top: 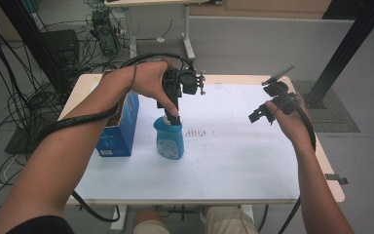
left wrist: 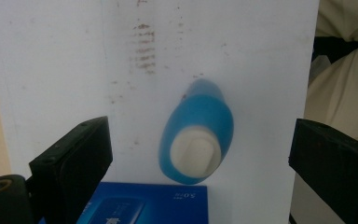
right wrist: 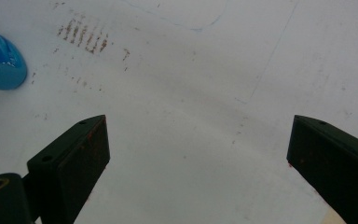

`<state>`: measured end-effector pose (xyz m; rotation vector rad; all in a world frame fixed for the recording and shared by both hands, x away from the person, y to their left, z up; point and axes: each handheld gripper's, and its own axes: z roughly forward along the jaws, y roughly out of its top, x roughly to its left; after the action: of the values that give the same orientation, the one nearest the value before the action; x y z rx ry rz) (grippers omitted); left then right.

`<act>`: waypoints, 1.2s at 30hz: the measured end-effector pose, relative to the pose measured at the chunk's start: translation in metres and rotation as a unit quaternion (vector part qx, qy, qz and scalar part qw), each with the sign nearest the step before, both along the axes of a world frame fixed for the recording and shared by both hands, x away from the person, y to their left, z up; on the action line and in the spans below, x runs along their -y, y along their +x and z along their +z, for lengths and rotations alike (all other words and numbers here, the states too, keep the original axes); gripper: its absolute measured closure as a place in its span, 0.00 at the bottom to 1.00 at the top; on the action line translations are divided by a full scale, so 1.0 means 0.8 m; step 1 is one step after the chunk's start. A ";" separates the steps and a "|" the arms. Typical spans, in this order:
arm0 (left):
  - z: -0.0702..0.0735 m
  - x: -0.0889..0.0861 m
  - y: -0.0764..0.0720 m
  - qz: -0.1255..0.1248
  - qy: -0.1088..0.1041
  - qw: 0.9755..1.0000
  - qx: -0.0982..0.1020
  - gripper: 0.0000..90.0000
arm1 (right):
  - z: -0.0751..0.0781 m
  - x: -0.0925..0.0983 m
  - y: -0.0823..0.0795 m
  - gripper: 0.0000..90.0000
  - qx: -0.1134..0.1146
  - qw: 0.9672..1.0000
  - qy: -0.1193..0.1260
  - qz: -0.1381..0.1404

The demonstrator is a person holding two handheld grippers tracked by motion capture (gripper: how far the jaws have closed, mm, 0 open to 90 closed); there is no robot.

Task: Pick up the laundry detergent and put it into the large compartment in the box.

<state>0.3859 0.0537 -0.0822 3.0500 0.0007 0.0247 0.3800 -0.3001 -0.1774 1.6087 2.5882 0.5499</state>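
**Blue bottle upright under the left tool**

Blue plastic with a white cap, the bottle point(top: 169, 139) stands upright on the white worktop point(top: 243, 161), left of the middle and just beside a blue carton point(top: 119, 129) on its left. From the left gripper view the bottle point(left wrist: 196, 135) is seen from above, cap toward the camera, with the carton's top point(left wrist: 144, 205) at the lower edge.

The left tool point(top: 174, 114) points down at the cap, its tips right at the top of the bottle in the high view. Its jaws are spread wide (the bottle sits between them in the left gripper view, apart from both), so it grips nothing.

The right tool point(top: 257, 116) is held in the air over the right part of the worktop, well apart from the bottle, jaws released and with nothing between them. A patch of brownish smudges point(top: 199, 132) marks the surface just right of the bottle.
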 end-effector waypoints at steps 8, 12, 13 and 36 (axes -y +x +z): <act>0.000 -0.010 0.005 0.002 0.007 1.000 0.001 0.07 | 0.004 0.000 -0.002 0.07 -0.003 1.000 -0.003 -0.007; -0.004 -0.011 0.008 0.000 0.007 1.000 0.001 0.07 | 0.006 -0.001 -0.001 0.07 -0.007 1.000 -0.007 -0.009; -0.005 -0.011 0.008 -0.001 0.008 1.000 0.000 0.07 | 0.007 -0.001 -0.001 0.07 -0.008 1.000 -0.007 -0.010; -0.040 -0.015 0.020 -0.004 0.012 1.000 -0.027 0.07 | 0.014 -0.005 -0.004 0.07 -0.009 1.000 -0.014 -0.011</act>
<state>0.4017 0.0660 -0.1141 3.0740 -0.0082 -0.0582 0.3765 -0.2961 -0.1665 1.6383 2.5763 0.4983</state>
